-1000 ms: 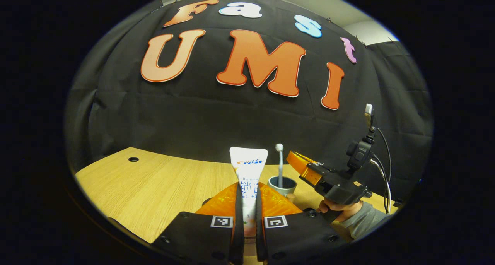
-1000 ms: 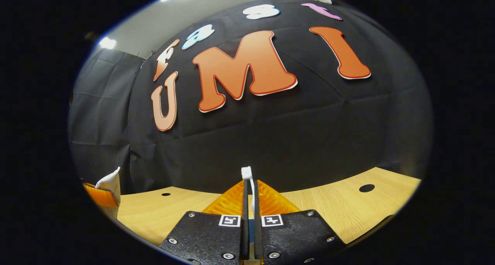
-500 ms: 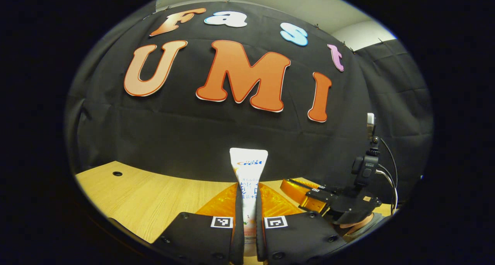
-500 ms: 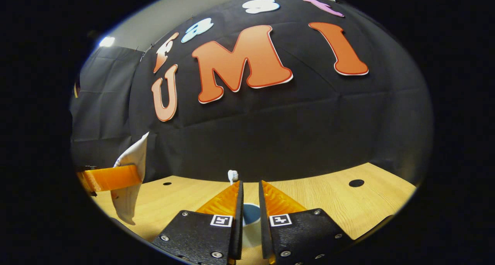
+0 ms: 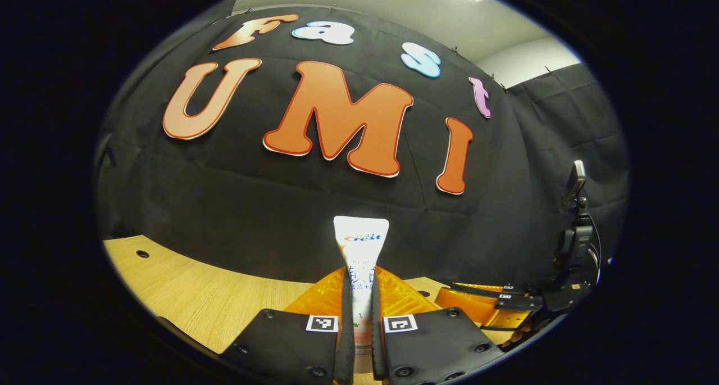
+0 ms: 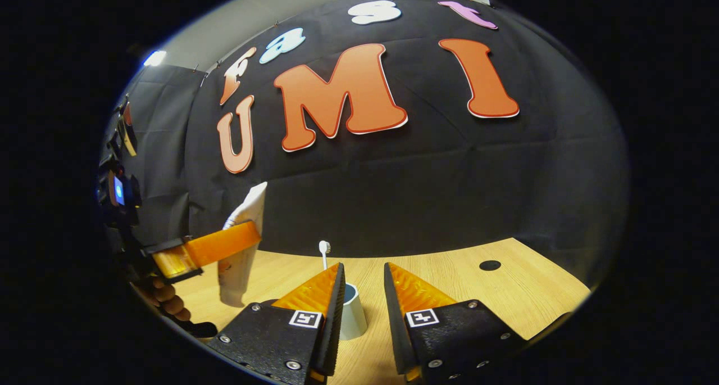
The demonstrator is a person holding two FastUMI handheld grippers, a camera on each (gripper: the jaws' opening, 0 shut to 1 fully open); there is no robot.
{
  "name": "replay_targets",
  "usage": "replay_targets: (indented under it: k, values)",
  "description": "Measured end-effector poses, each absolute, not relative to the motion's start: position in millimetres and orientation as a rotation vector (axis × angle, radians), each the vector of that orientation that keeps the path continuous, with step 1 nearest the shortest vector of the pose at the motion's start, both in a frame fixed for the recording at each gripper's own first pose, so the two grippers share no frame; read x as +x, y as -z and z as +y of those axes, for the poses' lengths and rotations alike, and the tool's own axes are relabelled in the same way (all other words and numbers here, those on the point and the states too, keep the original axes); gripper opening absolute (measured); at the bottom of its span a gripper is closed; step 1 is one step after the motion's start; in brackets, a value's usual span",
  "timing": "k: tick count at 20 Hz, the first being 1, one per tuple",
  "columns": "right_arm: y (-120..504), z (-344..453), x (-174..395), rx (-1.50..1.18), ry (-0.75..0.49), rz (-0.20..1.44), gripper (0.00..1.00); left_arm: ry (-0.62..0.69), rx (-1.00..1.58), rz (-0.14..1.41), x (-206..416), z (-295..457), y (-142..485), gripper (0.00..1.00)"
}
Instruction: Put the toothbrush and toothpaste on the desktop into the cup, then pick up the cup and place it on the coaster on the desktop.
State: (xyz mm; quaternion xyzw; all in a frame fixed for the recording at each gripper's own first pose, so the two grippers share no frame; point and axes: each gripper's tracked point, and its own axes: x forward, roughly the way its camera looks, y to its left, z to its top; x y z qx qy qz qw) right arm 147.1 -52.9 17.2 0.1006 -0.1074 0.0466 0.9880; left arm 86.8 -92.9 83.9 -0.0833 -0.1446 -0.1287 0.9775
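In the left gripper view, the left gripper (image 5: 359, 295) is clamping the toothpaste (image 5: 360, 250) upright between its jaws, above the desktop (image 5: 213, 295). In the right gripper view, the right gripper (image 6: 362, 295) is standing parted and empty, the cup (image 6: 351, 315) sitting just beyond its jaws with the toothbrush (image 6: 324, 252) standing in it.

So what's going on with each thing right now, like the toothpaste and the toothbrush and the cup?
White toothpaste tube: upright, pinched between the left gripper's fingers, held above the desktop.
White toothbrush: standing in the cup, head up.
Pale round cup: upright on the wooden desktop.
Right gripper: open, holding nothing.
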Motion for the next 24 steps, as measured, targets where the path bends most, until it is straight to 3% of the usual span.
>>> replay_targets:
  k: [1, 5, 24]
  values:
    - [-15, -54, 144, 0.2, -0.091, -0.214, 0.46, 0.263, -0.173, -0.297, 93, -94, -84, 0.15]
    - [-6, -55, 132, 0.168, -0.094, -0.191, 0.44, 0.27, -0.184, -0.304, 114, -101, -85, 0.15]
    - [-6, -44, 89, 0.101, -0.121, -0.169, 0.7, 0.368, -0.184, -0.277, 175, -138, -64, 0.14]
